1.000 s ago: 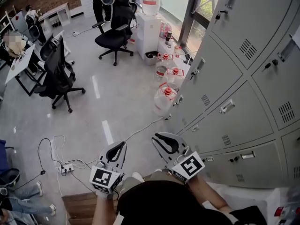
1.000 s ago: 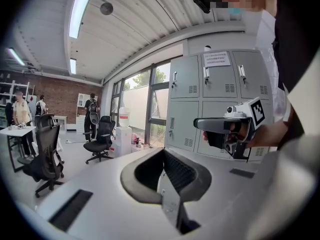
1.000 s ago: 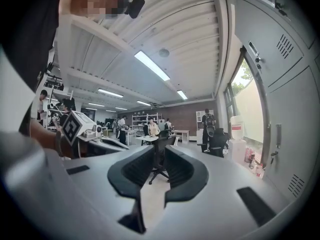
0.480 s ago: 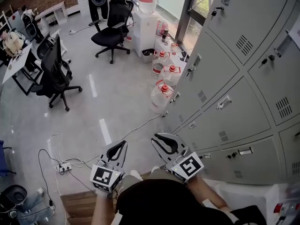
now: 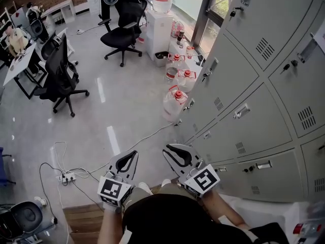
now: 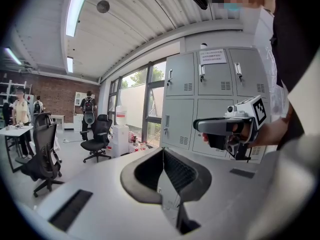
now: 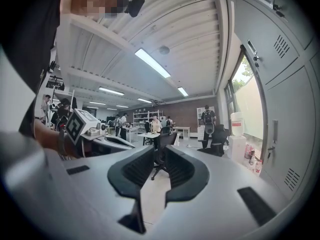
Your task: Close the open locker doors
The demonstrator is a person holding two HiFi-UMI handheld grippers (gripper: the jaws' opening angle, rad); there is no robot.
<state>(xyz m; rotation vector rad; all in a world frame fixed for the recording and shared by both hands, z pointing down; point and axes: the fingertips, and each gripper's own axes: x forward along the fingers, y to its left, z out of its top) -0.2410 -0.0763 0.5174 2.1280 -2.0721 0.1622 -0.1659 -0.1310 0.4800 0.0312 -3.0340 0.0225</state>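
Observation:
The grey lockers [image 5: 264, 85] fill the right of the head view, and every door I can see there lies flush with its frame. Both grippers are held low near my body, a little apart from the bottom locker row. My left gripper [image 5: 133, 154] has its fingertips touching, with nothing between them. My right gripper [image 5: 168, 149] is empty and shows only a narrow gap between its pads [image 7: 176, 169]. The left gripper view has the lockers [image 6: 210, 99] ahead and the right gripper [image 6: 200, 125] in front of them. A locker wall [image 7: 290, 109] lines the right edge of the right gripper view.
Water jugs [image 5: 175, 99] stand on the floor beside the locker end, near a white water dispenser [image 5: 162, 24]. Black office chairs [image 5: 63, 75] and desks [image 5: 20, 65] are at the left. Cables and a power strip [image 5: 66, 177] lie on the floor by my left gripper.
Both grippers stay in nearly the same place by my body. The head view has drifted slightly, so the room and lockers shift a little in the frame.

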